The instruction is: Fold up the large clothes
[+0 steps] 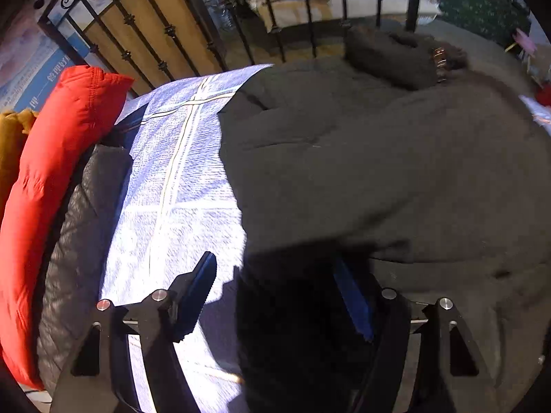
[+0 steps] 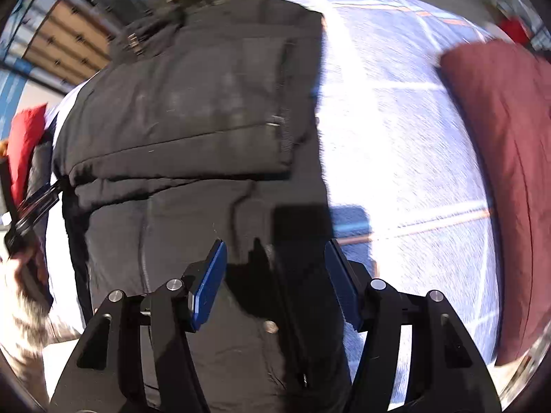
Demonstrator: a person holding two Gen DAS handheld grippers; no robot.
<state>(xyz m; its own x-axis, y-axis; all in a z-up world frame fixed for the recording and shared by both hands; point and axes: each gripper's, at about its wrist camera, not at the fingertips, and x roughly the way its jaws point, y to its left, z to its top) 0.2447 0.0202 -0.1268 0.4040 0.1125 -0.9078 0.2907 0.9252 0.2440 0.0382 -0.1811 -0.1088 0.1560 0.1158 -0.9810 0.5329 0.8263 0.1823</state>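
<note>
A bed sheet (image 1: 179,179), pale blue with crossing light stripes, is covering the surface under everything. A large black padded coat (image 2: 193,110) is lying flat across it, one panel folded over the body, its collar (image 1: 396,55) sitting at the far end near a black metal railing (image 1: 165,31). A red puffy garment (image 1: 58,172) is lying along the sheet's left edge in the left wrist view, with a grey quilted one (image 1: 75,227) beside it. A dark red garment (image 2: 506,158) is resting on the sheet at the right of the right wrist view. The left gripper (image 1: 279,285) is hanging over the coat's near edge, jaws apart, nothing pinched between them. The right gripper (image 2: 275,275) is hovering over the coat's lower part, jaws likewise spread with no cloth pressed by the blue pads (image 2: 210,285)
</note>
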